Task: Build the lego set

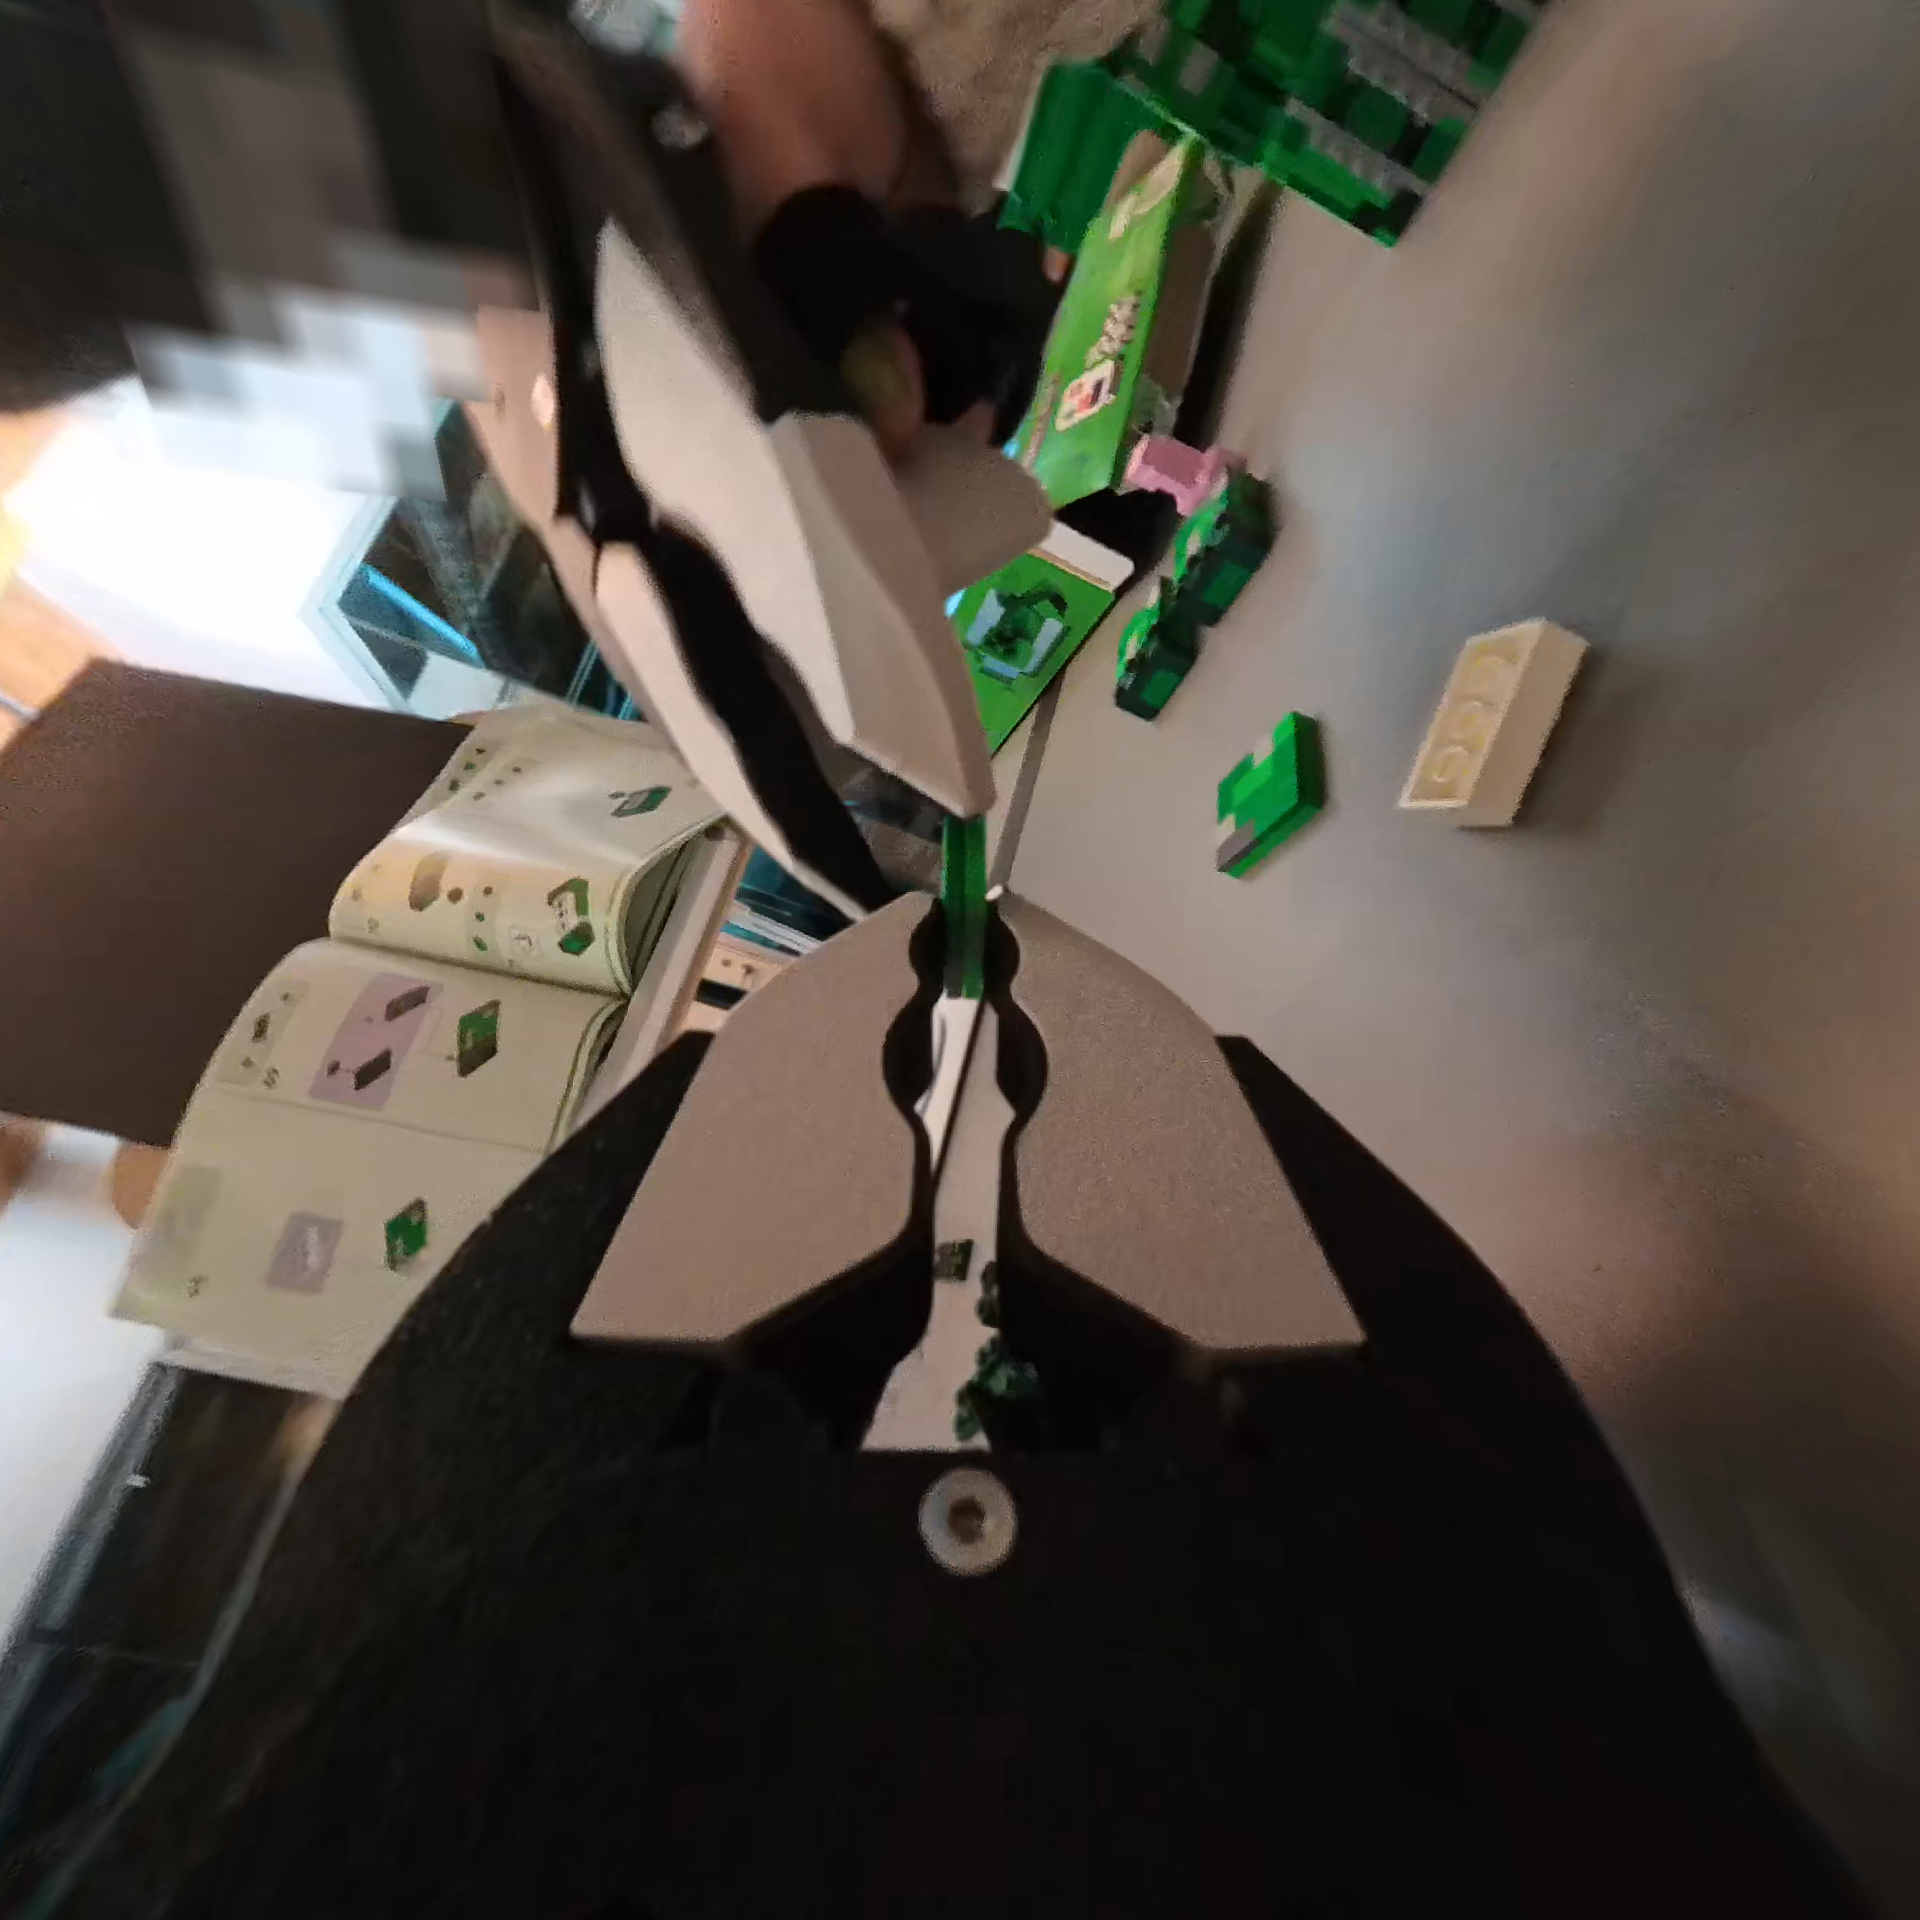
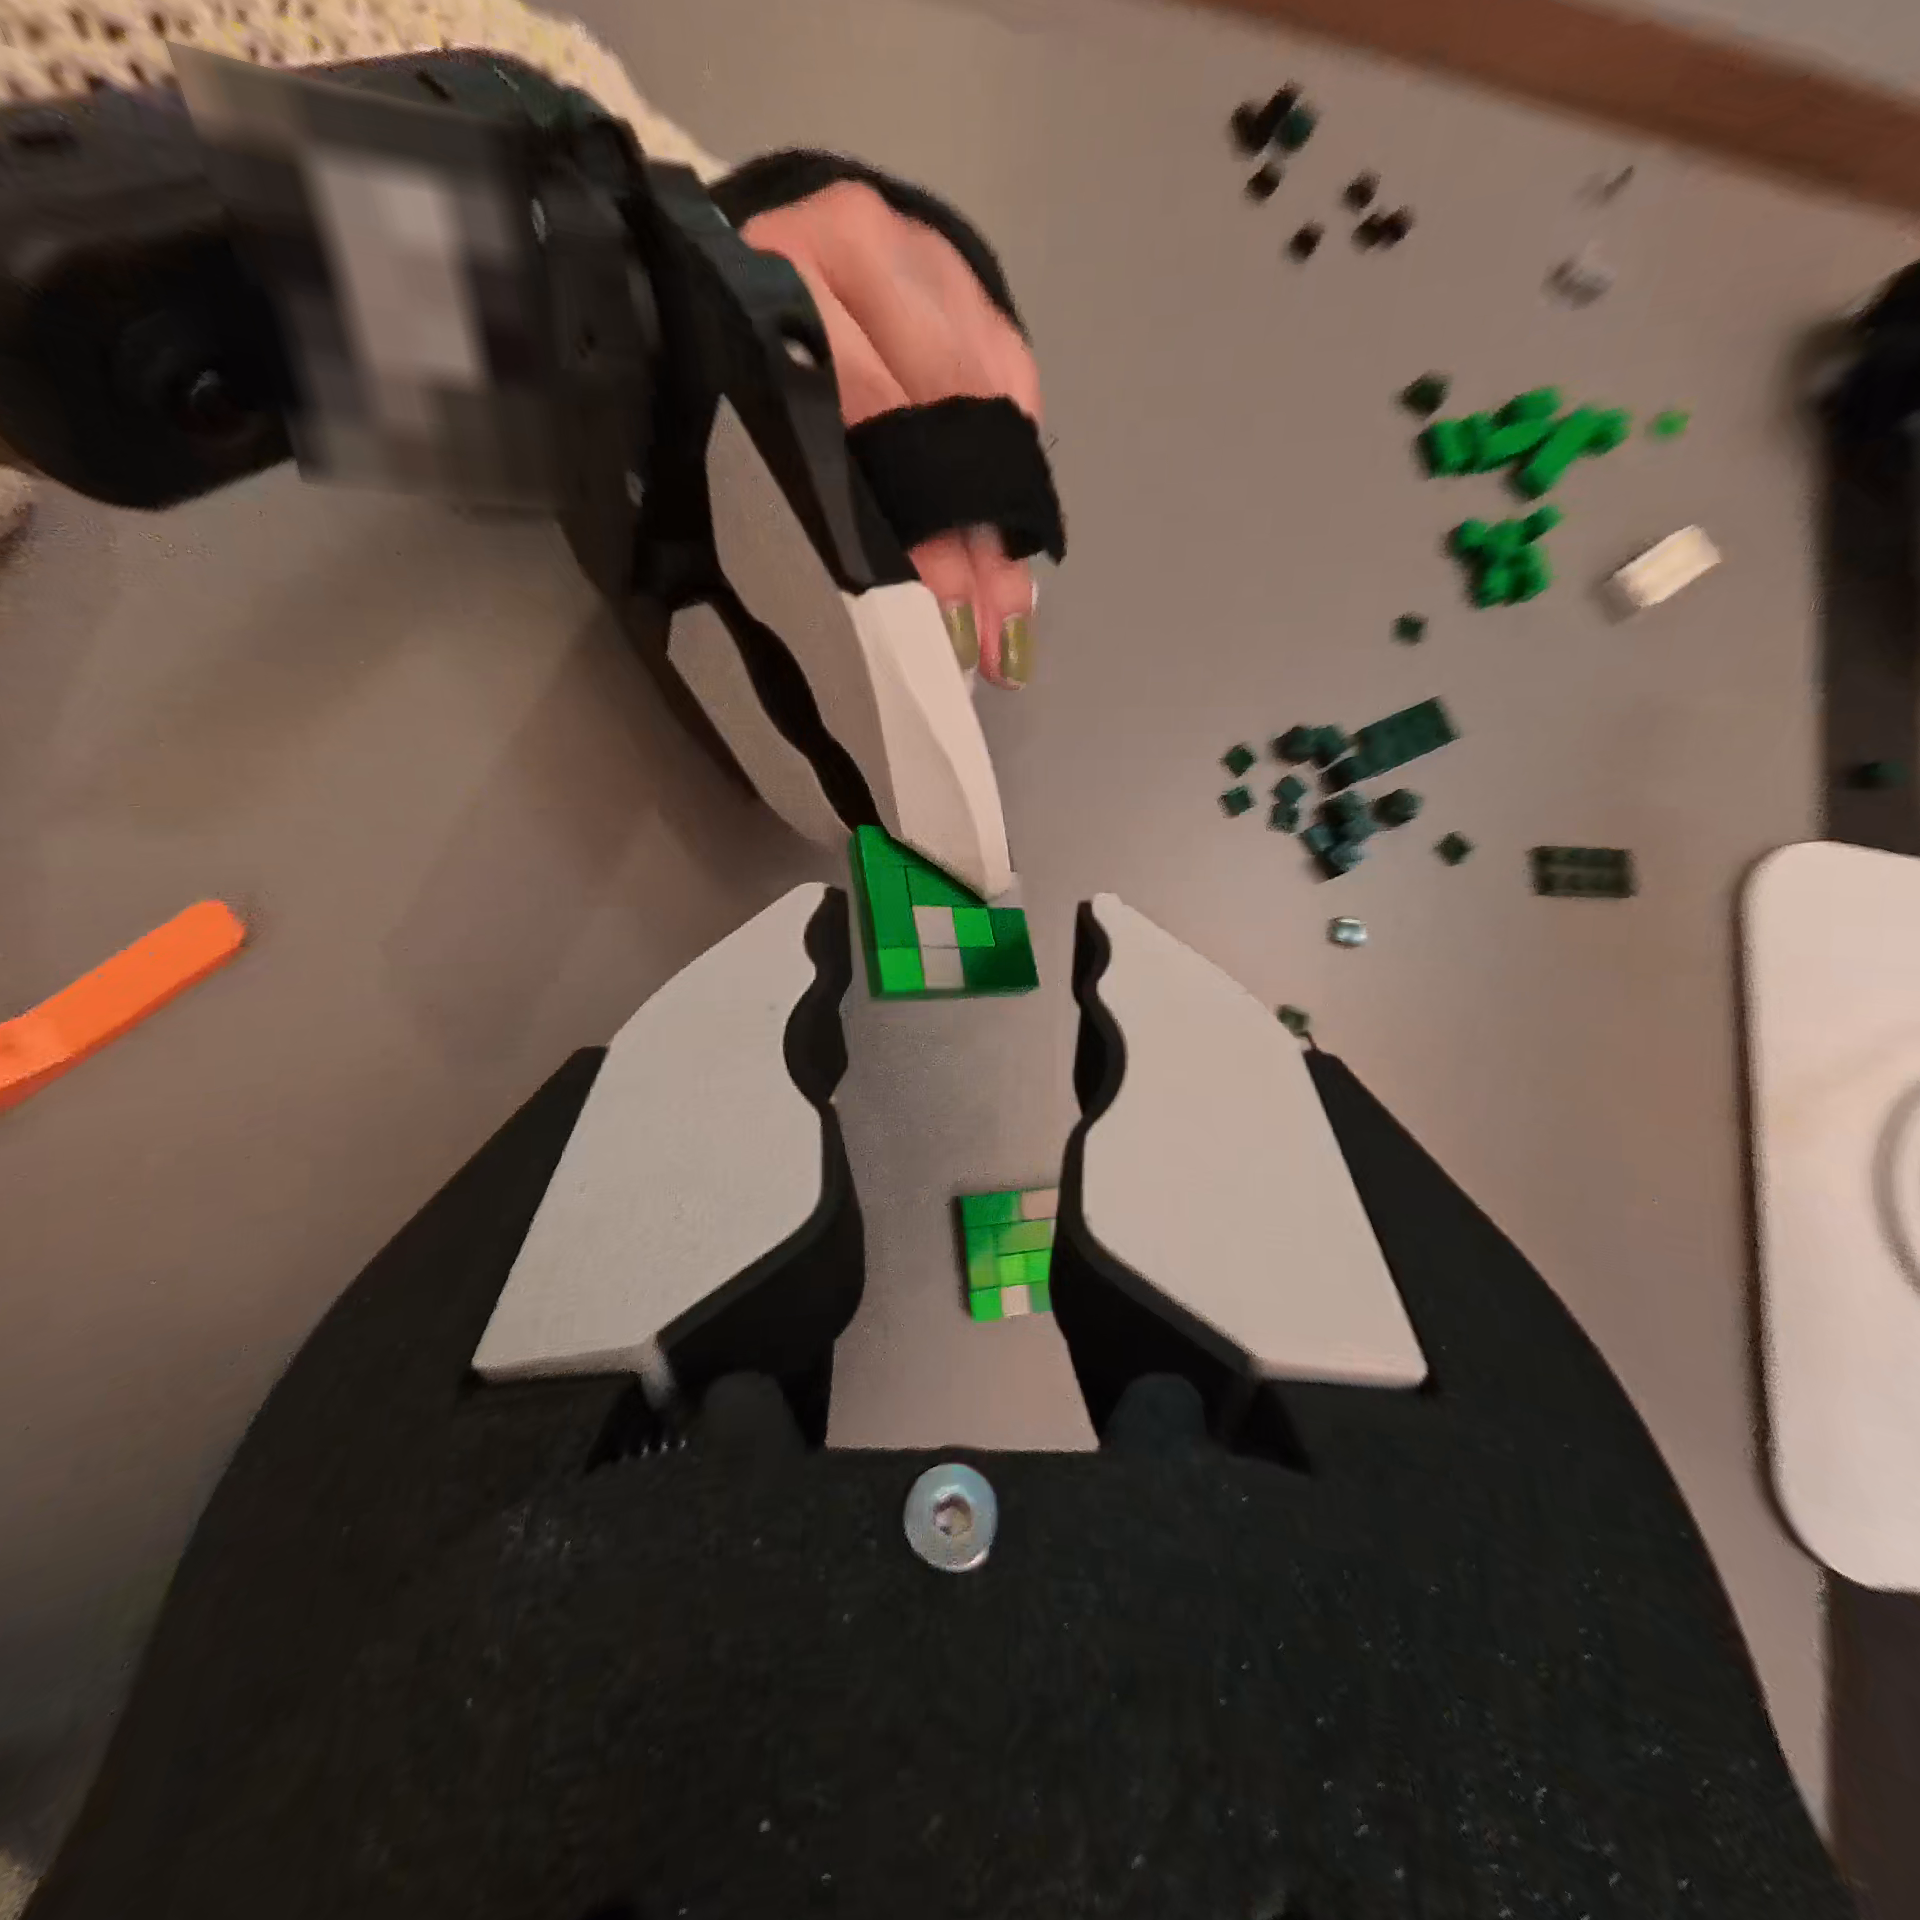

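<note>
A grey table [image 2: 416, 727] is carrying two green plates. The left gripper [image 2: 935, 862] is clamping one plate [image 2: 940, 940] edge-on, at 12 o'clock from the right gripper [image 2: 951, 935], whose jaws are gaping empty. The second plate [image 2: 1006, 1252] is lying between them. One orange tool [image 2: 114, 987] is lying at 9 o'clock.

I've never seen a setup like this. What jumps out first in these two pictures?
The left gripper pinches a small green Lego panel in mid-air, right before the right gripper, whose jaws stand wide apart. A second green panel lies on the grey table between those open fingers, with loose green bricks scattered to the right and an orange tool at the left. In the left wrist view, an open instruction booklet shows at left.
</note>
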### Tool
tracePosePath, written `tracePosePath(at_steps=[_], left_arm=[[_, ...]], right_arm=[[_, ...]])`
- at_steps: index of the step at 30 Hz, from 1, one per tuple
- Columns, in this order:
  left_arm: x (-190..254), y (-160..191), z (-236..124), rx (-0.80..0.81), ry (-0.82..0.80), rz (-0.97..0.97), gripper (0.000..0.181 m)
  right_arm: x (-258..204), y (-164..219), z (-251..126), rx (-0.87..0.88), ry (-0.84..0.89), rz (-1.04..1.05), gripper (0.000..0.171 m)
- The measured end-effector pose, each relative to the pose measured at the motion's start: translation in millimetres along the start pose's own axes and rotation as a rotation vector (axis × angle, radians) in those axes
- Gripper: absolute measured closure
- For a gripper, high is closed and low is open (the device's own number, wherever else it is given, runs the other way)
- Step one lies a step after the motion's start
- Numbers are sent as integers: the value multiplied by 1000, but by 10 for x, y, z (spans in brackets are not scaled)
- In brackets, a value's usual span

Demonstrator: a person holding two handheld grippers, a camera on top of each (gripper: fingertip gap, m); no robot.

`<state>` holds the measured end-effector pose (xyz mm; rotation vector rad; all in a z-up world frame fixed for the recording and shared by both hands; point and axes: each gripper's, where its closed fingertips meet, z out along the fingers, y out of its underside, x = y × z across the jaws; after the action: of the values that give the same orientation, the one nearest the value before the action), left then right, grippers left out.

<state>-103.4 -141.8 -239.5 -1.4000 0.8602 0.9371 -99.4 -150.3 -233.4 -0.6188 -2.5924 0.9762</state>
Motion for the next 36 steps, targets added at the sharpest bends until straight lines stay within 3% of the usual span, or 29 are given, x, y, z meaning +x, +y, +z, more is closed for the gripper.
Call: tracePosePath(at_steps=[5, 10, 18, 23, 28, 31, 33, 36], left_arm=[[-141, 42, -42, 40, -13, -210, 176], [-113, -67, -86, 129, 65, -339, 175], [28, -346, -202, 327, 351, -670, 175], [104, -382, -236, 362, 492, -827, 175], [144, -376, -232, 345, 518, -828, 175], [173, -385, -235, 341, 533, -815, 175], [148, -364, -209, 331, 484, -794, 175], [44, -240, -131, 267, 305, -662, 151]], right_arm=[[-14, -107, -162, 127, 278, -96, 129], [-21, -67, -218, 119, 501, -144, 133], [-248, -99, -166, 225, 435, -126, 148], [-375, -147, -149, 278, 368, -112, 156], [-441, -104, -94, 270, 288, -29, 149], [-413, -70, -72, 259, 289, 14, 163], [-380, -67, -81, 275, 278, 87, 163], [-247, -43, -99, 336, 259, 347, 165]])
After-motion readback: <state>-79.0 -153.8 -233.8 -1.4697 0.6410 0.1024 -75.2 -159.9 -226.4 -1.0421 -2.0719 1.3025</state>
